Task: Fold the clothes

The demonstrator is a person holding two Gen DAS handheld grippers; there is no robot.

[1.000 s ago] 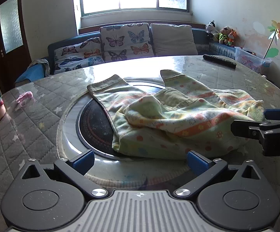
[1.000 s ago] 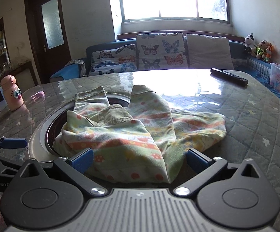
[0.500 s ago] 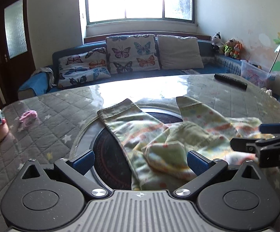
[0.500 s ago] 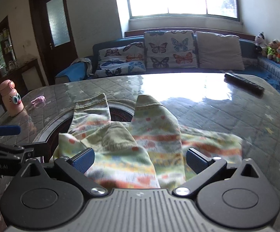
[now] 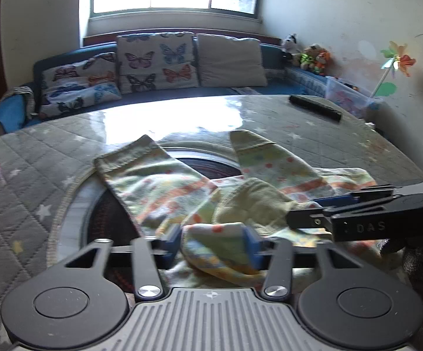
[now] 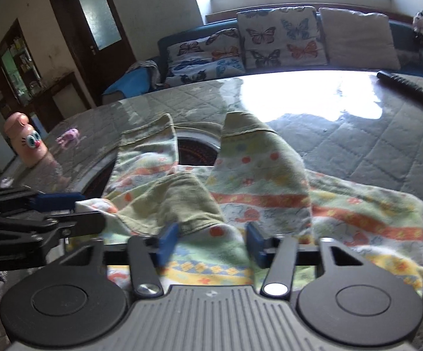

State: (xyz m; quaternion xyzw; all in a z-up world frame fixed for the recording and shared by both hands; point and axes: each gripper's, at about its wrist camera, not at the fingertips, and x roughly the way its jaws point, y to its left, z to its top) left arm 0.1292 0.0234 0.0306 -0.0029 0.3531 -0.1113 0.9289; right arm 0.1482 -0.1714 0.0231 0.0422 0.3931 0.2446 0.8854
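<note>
A patterned garment point(image 5: 249, 193) was spread crumpled over the near middle of the desk point(image 5: 314, 125), partly covering a dark round inset, its two leg ends pointing to the far side. Its near bunched edge was caught between the blue pads of the left hand-held gripper point(image 5: 214, 244) and of the right hand-held gripper point(image 6: 210, 244), both sets of jaws closing on the cloth, the two set side by side. Open quilted desk surface was left to the right and far side, where a dark remote point(image 6: 410, 90) lay near the far right edge, while a pink bottle point(image 6: 27, 140) stood at the far left.
</note>
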